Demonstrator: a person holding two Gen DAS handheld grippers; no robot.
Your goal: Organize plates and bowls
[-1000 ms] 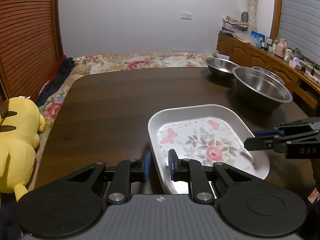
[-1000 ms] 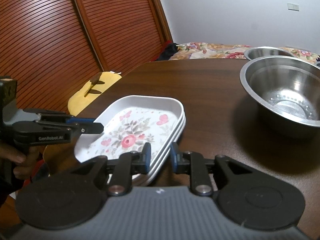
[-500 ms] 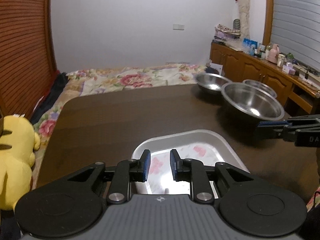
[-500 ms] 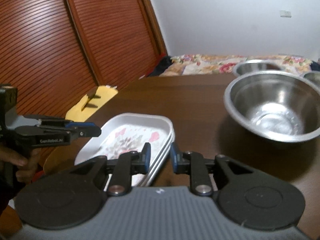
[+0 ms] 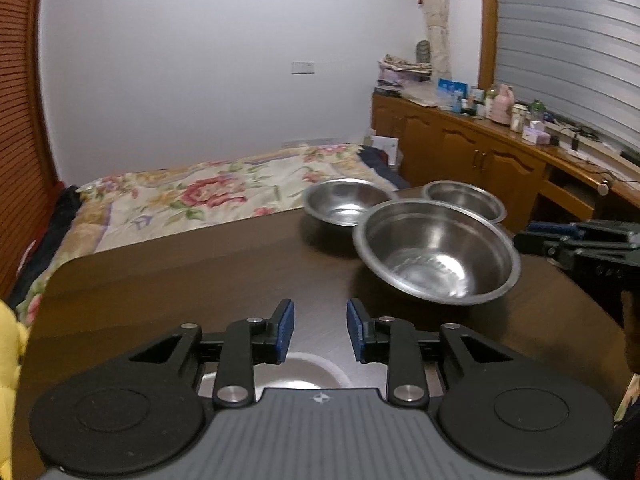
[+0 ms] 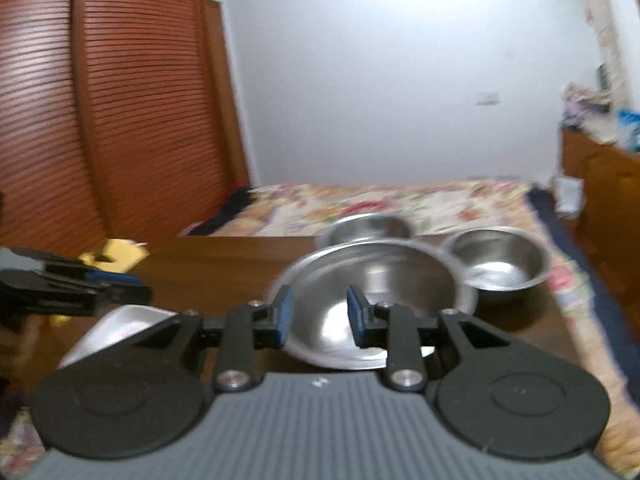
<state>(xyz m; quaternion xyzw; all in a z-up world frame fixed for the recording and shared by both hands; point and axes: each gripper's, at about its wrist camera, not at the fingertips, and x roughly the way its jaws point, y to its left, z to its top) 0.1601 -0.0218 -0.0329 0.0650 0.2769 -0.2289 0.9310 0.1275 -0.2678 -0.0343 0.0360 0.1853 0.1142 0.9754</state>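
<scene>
L gripper (image 5: 320,330): jaws just been opening, now parted, nothing btwn, only bare dark wood table (image 5: 200,292) beyond. White tray stack (image 5: 296,372) just below its fingers, mostly hidden. R gripper (image 6: 320,316): jaws also just been opening, parted, empty; view blurred. Big steel bowl (image 5: 436,252) on table ahead, two smaller steel bowls (image 5: 344,200) just behind it. Floral bed (image 5: 192,196) past table edge.

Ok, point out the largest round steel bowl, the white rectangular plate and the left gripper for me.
Largest round steel bowl (image 5: 436,252): left wrist view, inner wall.
White rectangular plate (image 6: 116,326): right wrist view, near rim.
Left gripper (image 5: 320,330): left wrist view, between fingertips.
</scene>
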